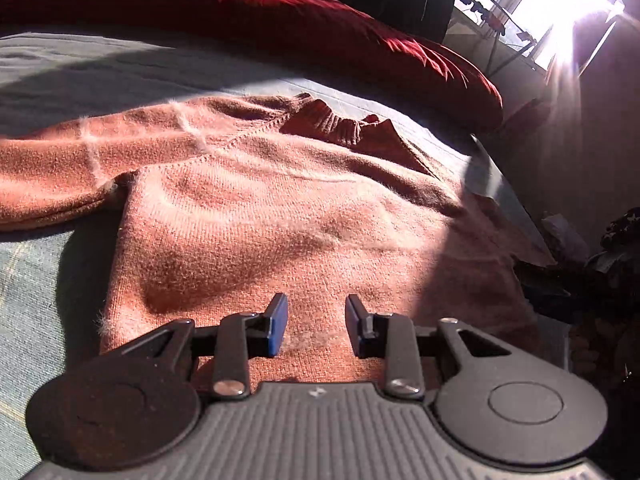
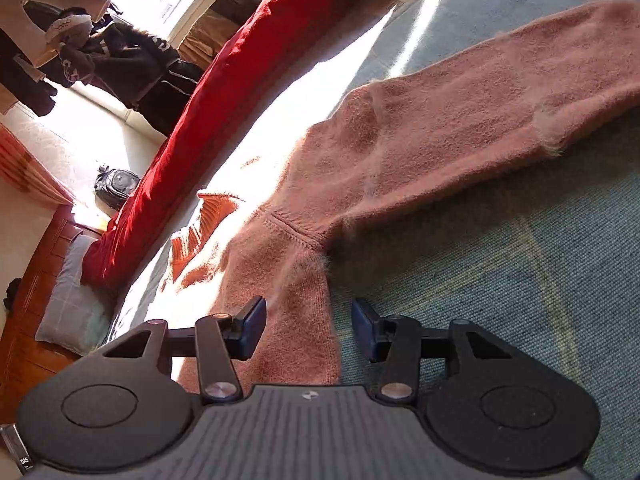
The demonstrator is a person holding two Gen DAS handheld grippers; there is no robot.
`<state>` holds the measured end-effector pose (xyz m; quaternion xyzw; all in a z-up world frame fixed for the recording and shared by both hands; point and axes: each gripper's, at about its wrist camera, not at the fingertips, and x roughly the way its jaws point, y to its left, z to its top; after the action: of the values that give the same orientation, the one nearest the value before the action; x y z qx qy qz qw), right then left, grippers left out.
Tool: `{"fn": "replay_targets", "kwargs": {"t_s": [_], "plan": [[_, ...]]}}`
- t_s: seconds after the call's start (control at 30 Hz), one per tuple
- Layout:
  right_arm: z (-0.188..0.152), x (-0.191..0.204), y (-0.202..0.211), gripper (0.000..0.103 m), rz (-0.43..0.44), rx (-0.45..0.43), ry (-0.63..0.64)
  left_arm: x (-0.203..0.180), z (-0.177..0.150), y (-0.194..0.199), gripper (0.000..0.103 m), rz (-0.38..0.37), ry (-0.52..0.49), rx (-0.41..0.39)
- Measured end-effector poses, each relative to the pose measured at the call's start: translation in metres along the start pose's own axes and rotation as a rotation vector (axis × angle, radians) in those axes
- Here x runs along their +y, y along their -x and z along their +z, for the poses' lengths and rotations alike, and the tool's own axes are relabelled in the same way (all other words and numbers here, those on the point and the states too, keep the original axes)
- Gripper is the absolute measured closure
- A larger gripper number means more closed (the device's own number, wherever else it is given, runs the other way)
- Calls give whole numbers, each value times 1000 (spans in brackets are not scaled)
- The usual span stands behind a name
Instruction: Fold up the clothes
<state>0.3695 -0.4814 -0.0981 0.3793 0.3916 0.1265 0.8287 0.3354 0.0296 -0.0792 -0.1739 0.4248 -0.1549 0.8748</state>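
Observation:
A fuzzy salmon-pink sweater point(image 1: 260, 208) lies flat on a grey-blue bed sheet point(image 1: 36, 288), its ribbed collar point(image 1: 336, 124) at the far end and one sleeve point(image 1: 52, 176) stretched out to the left. My left gripper point(image 1: 316, 326) is open and empty, low over the sweater's lower body. In the right wrist view the same sweater point(image 2: 400, 152) shows its sleeve point(image 2: 540, 76) reaching to the upper right and its collar point(image 2: 200, 224) at the left. My right gripper point(image 2: 309, 330) is open and empty, straddling the sweater's side edge below the armpit.
A red quilt point(image 1: 280, 16) point(image 2: 224, 80) lies bunched along the far side of the bed. Strong sunlight comes from a window point(image 1: 568, 8). Beyond the bed edge are a wooden floor point(image 2: 36, 264), a backpack point(image 2: 116, 184) and hanging dark clothes point(image 2: 132, 64).

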Motion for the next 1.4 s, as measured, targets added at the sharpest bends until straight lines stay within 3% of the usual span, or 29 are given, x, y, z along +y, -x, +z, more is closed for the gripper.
{"fn": "replay_targets", "kwargs": {"t_s": [0.07,0.23,0.37,0.5,0.57,0.67,0.73,0.83,0.9,1.13,1.3,1.4], "plan": [[2,4,-8,93,-17,-6,24,7,4,-13,72,11,21,3],[0,30,-4,93,-174,-57,221,21,15,-18,76,188,13,-47],[-6,57,10,83,-278,-81,355,11,15,-4,76,185,-3,-33],[-30,88,33,67,-192,-64,429,-30,-1,10,69,85,-145,-35],[-49,101,27,66,-185,-21,477,-57,-15,10,67,41,-254,-28],[-82,114,6,64,-241,37,559,-85,-40,4,64,63,-415,-23],[-104,113,-2,63,-305,39,608,-89,-58,-2,64,113,-458,9],[-134,111,12,53,-359,-12,681,-75,-86,10,59,142,-427,12],[-153,110,31,38,-385,-29,689,-68,-106,30,54,135,-411,-13],[-219,87,92,28,-398,-75,609,-65,-165,85,45,171,-389,-38],[-230,98,106,24,-380,-61,598,-77,-164,100,44,165,-445,-37],[-220,122,100,23,-303,-95,618,-85,-145,102,44,165,-461,-132]]}}
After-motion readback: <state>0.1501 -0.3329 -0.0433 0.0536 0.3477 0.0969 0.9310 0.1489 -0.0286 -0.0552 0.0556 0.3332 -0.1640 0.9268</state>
